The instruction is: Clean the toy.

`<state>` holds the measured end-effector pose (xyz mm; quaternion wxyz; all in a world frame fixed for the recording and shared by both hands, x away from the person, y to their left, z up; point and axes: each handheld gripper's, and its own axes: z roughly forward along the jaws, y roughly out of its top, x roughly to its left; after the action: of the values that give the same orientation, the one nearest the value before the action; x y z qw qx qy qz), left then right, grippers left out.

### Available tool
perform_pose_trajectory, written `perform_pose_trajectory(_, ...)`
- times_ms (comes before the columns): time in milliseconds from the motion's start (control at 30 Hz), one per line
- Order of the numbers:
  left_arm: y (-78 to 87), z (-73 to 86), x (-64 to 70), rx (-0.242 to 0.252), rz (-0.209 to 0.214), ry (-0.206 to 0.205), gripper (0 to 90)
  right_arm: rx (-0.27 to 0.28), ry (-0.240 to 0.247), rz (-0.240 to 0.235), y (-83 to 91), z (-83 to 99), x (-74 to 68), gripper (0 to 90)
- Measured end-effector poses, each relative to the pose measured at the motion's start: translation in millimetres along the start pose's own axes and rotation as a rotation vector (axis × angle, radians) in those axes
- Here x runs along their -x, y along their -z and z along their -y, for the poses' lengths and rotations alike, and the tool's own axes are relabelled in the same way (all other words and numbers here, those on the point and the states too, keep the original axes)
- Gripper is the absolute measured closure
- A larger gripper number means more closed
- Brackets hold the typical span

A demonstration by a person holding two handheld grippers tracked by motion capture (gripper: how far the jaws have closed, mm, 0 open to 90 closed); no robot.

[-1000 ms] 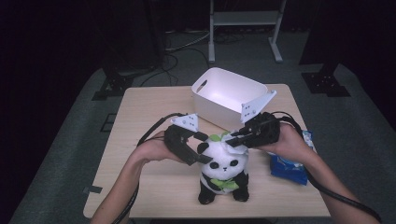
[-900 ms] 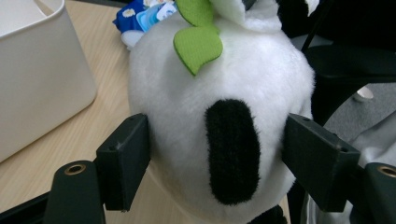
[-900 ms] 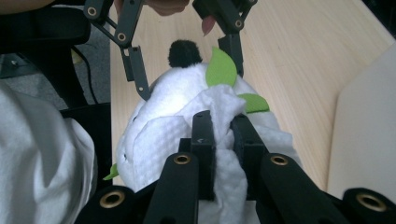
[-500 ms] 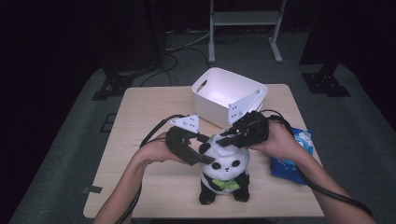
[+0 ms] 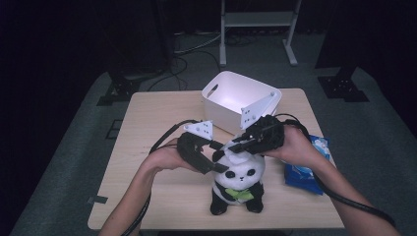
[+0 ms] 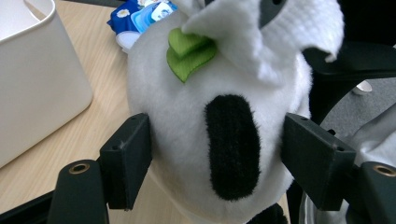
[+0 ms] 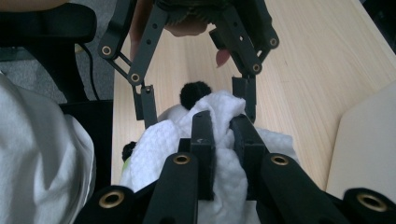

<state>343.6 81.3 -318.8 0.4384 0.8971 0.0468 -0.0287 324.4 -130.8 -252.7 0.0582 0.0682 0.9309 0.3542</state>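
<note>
The person's left forearm comes in from the near edge and angles toward the table's middle, wrist bent so the left gripper points across at the panda plush toy; in the left gripper view its jaws stand spread on either side of the toy's head, each pad just beside the white fur, and whether they press it cannot be told; a black ear lies between them, and a green leaf sits farther out from the jaws.

The right forearm reaches in from the near right corner, hand curled round the right gripper, which lies nearly level and points leftward toward the other gripper; its jaws are pressed together, pinching a fold of the white cloth draped over the panda's head.

The panda sits upright directly below both grippers, long axis vertical, face toward the person; a white bin stands beyond the grippers, and a blue packet lies under the right wrist.
</note>
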Motion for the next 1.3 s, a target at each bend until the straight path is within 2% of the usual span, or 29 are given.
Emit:
perform_pose_trajectory(200, -0.2, 0.2, -0.8, 0.002, 0.001, 0.003, 26.6, -0.016, 0.007, 0.009, 0.4, -0.2, 1.3, 80.6)
perform_pose_trajectory(300, -2.9, 0.9, -0.9, -0.016, -0.001, 0.002, 26.6, -0.024, -0.014, 0.020, 5.8, 7.5, 3.1, 80.7)
perform_pose_trajectory(433, -6.9, 3.5, -1.7, -0.014, 0.006, 0.009, 26.1, -0.014, -0.044, 0.020, 8.8, 17.2, 5.5, 80.7)
perform_pose_trajectory(600, -14.6, 6.8, -2.3, -0.007, 0.013, 0.021, 18.4, -0.002, -0.058, 0.018, 9.1, 23.9, 7.8, 80.8)
perform_pose_trajectory(633, -19.0, 7.6, -2.1, 0.006, 0.018, 0.027, 18.1, 0.003, -0.061, 0.016, 9.4, 25.6, 8.0, 80.8)
perform_pose_trajectory(667, -19.5, 7.6, -3.0, 0.002, 0.018, 0.017, 18.2, 0.003, -0.062, 0.015, 9.5, 25.4, 7.5, 80.8)
perform_pose_trajectory(833, -20.3, 8.4, -2.7, 0.019, 0.028, 0.020, 22.0, 0.000, -0.046, 0.020, 9.2, 20.5, 6.2, 80.8)
perform_pose_trajectory(967, -20.6, 6.9, -1.3, 0.010, 0.033, 0.003, 22.0, -0.010, -0.018, 0.012, 2.7, 8.9, 4.1, 80.8)
perform_pose_trajectory(1033, -20.6, 7.2, -0.8, 0.011, 0.028, 0.011, 22.0, -0.019, -0.009, 0.016, -0.5, 5.3, 4.0, 80.7)
perform_pose_trajectory(1200, -21.5, 9.0, -0.4, 0.024, 0.027, 0.029, 21.8, -0.034, -0.020, 0.011, -2.6, 8.2, 5.0, 80.8)
perform_pose_trajectory(1300, -22.9, 9.8, -1.1, 0.025, 0.027, 0.025, 20.9, -0.044, -0.018, 0.016, -2.1, 11.0, 4.1, 80.7)
